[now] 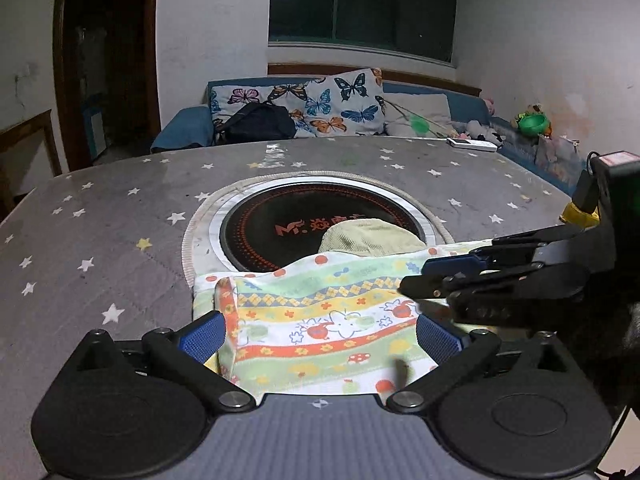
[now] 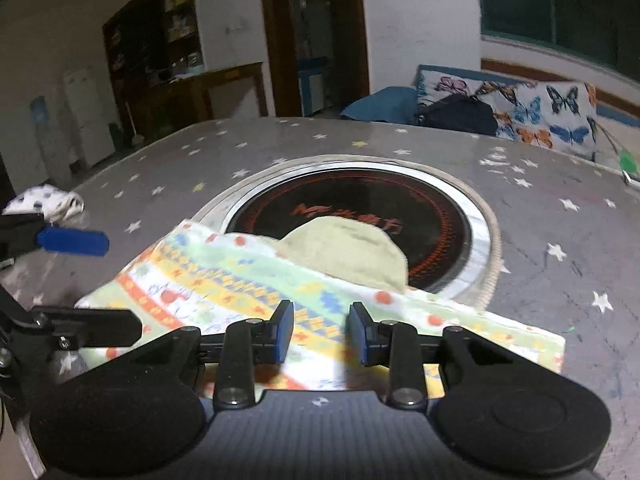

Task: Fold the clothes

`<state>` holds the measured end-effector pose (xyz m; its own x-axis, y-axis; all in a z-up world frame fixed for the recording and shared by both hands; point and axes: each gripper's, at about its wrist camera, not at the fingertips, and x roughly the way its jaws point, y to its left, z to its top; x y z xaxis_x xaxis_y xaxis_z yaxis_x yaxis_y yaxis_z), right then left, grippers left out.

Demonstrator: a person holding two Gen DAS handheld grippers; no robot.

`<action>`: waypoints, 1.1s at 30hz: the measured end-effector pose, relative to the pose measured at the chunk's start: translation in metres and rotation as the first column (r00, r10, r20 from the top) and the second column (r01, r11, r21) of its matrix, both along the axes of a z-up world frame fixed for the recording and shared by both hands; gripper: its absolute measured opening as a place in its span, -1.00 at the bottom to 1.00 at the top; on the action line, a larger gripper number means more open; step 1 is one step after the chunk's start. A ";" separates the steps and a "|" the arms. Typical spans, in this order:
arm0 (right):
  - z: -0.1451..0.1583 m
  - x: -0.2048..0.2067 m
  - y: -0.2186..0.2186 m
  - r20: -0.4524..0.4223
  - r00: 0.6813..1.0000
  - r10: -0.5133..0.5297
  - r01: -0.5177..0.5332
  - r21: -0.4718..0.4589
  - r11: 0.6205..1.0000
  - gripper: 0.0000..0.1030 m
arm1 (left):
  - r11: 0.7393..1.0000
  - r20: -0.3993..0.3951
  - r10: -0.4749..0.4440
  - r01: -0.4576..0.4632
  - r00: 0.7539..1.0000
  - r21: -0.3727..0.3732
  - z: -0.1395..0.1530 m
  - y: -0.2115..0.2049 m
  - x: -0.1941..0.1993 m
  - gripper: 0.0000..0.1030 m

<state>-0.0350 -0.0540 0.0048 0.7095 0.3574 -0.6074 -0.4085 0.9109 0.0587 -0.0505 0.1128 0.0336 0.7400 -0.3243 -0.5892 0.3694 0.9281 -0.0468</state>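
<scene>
Left wrist view: the left gripper [image 1: 320, 334] stands spread wide, its blue pads on either side of a patterned children's garment [image 1: 320, 320] that lies flat on the star-print tablecloth [image 1: 100, 240], at the near edge of the table. No cloth is pinched between its pads [image 1: 202, 336]. A pale green piece of the garment [image 1: 372, 238] pokes out beyond it, over the black round hotplate [image 1: 280, 220] set into the table. The right gripper [image 1: 444, 276] reaches in from the right, low over the garment's far right part; from this side I cannot tell how far apart its fingers are.

Right wrist view: the right gripper [image 2: 320, 334] has its jaws at a narrow gap, with the printed cloth [image 2: 240, 280] beneath and between them but not clamped. The left gripper [image 2: 92, 280] shows at the left edge, parted, just beside the garment's left end. A spotted white cloth [image 2: 44, 204] sits well apart near the table's left side.

The step in hand looks like setting up a fold: both tools poised over the garment, neither holding it. The next move calls for each to close on an edge, taking the same layers so the fold lifts evenly.
</scene>
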 end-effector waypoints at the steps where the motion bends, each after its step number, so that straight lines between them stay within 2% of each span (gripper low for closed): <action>1: 0.001 -0.003 0.002 0.007 1.000 0.010 -0.010 -0.006 1.000 -0.40 | 1.000 0.008 -0.001 0.001 1.000 -0.001 0.002 0.001 -0.003 1.00; 6: 0.008 -0.028 0.009 0.020 0.997 0.069 -0.069 -0.002 0.998 -0.29 | 1.000 0.023 0.024 -0.024 0.999 -0.016 0.007 0.008 -0.010 1.00; 12: -0.003 -0.059 0.021 0.060 0.991 0.122 -0.118 -0.059 0.991 -0.26 | 1.000 0.048 0.023 -0.023 0.999 0.007 0.006 -0.001 -0.020 1.00; 16: 0.004 -0.072 0.023 0.083 0.987 0.137 -0.134 -0.042 0.990 -0.25 | 1.000 0.077 0.005 -0.006 0.997 0.002 0.006 -0.009 -0.027 1.00; 24: 0.002 -0.090 0.017 0.082 0.987 0.136 -0.133 -0.037 0.990 -0.17 | 1.000 0.022 -0.020 0.021 1.000 -0.013 -0.011 -0.022 -0.022 1.00; 33: -0.004 -0.111 -0.007 0.056 0.993 0.105 -0.102 -0.051 0.993 -0.14 | 0.999 -0.023 0.028 -0.028 0.999 0.018 -0.031 -0.017 -0.018 1.00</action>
<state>-0.1462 -0.0612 0.0007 0.7050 0.4019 -0.5843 -0.5021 0.8647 -0.0110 -0.0684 0.0962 0.0029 0.7347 -0.2935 -0.6117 0.3425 0.9387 -0.0390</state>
